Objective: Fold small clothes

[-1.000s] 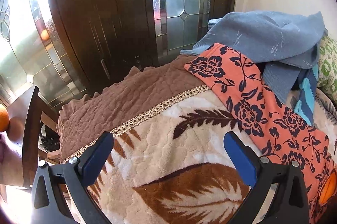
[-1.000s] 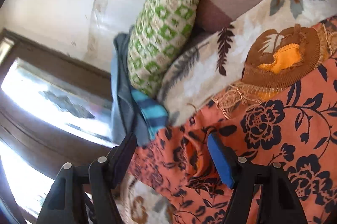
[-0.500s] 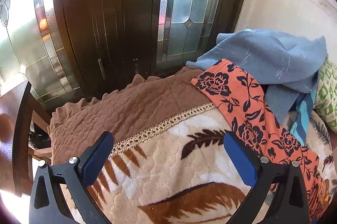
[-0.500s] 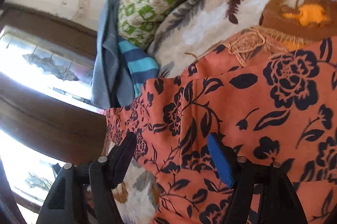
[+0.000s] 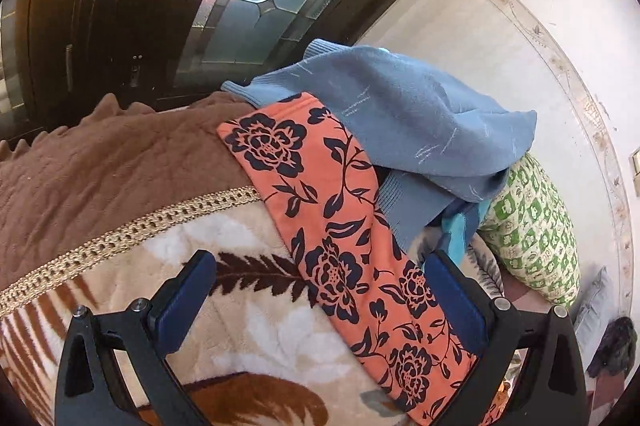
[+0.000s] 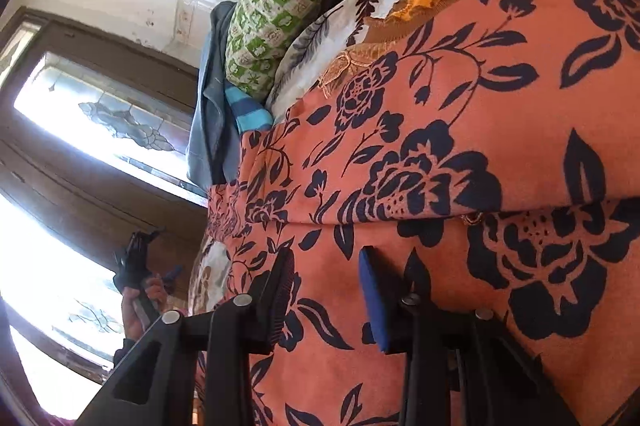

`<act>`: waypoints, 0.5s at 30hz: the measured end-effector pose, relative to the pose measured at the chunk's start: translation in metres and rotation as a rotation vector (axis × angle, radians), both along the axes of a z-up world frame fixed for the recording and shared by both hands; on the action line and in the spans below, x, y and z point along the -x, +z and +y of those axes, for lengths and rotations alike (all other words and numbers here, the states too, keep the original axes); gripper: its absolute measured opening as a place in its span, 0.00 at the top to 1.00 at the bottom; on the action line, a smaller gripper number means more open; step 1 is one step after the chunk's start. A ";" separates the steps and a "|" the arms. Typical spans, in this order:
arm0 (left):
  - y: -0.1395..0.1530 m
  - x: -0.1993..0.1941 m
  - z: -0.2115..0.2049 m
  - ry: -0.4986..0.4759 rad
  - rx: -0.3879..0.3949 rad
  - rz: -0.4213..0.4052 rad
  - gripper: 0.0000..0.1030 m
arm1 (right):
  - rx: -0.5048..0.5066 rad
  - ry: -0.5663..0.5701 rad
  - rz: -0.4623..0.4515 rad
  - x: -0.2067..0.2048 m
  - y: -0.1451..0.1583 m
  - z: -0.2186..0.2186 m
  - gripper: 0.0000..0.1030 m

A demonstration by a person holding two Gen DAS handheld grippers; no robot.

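The orange floral garment (image 5: 344, 226) lies flat across the leaf-print blanket (image 5: 256, 326), partly under the blue sweater (image 5: 400, 118). The left tool (image 5: 320, 290) hovers open above it. The right tool (image 6: 326, 290) is open, fabric between its fingers.

A green patterned cushion (image 5: 528, 226) is propped against the wall (image 5: 500, 38), beside a leaded-glass door (image 5: 256, 14).

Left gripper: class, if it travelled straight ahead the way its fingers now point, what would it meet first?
Probably the orange floral garment, lying on the blanket between the open left gripper fingers. The blue sweater lies beyond it. Depth is uncertain.
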State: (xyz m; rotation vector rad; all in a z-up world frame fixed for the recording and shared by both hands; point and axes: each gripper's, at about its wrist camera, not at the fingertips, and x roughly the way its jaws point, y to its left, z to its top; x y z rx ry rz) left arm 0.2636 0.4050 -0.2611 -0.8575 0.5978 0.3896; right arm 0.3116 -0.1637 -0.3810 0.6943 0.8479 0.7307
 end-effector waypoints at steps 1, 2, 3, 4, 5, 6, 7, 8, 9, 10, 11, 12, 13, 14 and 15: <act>-0.004 -0.006 0.002 0.005 0.016 -0.003 0.00 | -0.011 0.000 0.001 0.000 -0.001 -0.001 0.64; -0.009 -0.010 0.005 0.010 0.044 -0.010 0.00 | -0.029 0.001 0.003 0.000 -0.002 -0.003 0.64; -0.015 -0.016 0.008 0.013 0.081 -0.016 0.01 | -0.041 0.001 0.003 0.000 -0.002 -0.003 0.64; -0.020 -0.023 0.010 0.014 0.113 -0.014 0.03 | -0.043 0.001 0.002 0.000 -0.002 -0.003 0.64; -0.024 -0.028 0.013 0.012 0.129 -0.006 0.07 | -0.039 0.001 -0.001 0.000 -0.002 -0.002 0.64; -0.028 -0.036 0.014 0.006 0.132 0.010 0.12 | -0.037 0.002 -0.003 0.001 -0.002 -0.002 0.64; -0.031 -0.044 0.015 -0.001 0.137 0.030 0.15 | -0.041 0.002 -0.003 0.000 -0.002 -0.001 0.64; -0.035 -0.051 0.017 -0.008 0.154 0.034 0.22 | -0.047 0.002 -0.003 0.000 -0.002 -0.002 0.64; -0.038 -0.056 0.018 -0.011 0.172 0.035 0.24 | -0.051 0.003 -0.003 0.000 -0.002 -0.002 0.64; -0.041 -0.061 0.019 -0.004 0.177 0.046 0.24 | -0.054 0.004 -0.004 0.000 -0.002 -0.002 0.64; -0.041 -0.065 0.019 0.005 0.165 0.058 0.24 | -0.056 0.004 -0.004 0.001 -0.002 -0.003 0.64; -0.039 -0.069 0.018 0.008 0.139 0.064 0.24 | -0.058 0.005 -0.004 0.001 -0.002 -0.003 0.64; -0.038 -0.073 0.017 0.010 0.120 0.071 0.24 | -0.061 0.005 -0.005 0.001 -0.002 -0.003 0.64; -0.037 -0.076 0.017 0.018 0.112 0.075 0.24 | -0.065 0.006 -0.006 0.001 -0.003 -0.004 0.64; -0.037 -0.078 0.017 0.030 0.113 0.071 0.24 | -0.069 0.007 -0.006 0.001 -0.003 -0.004 0.64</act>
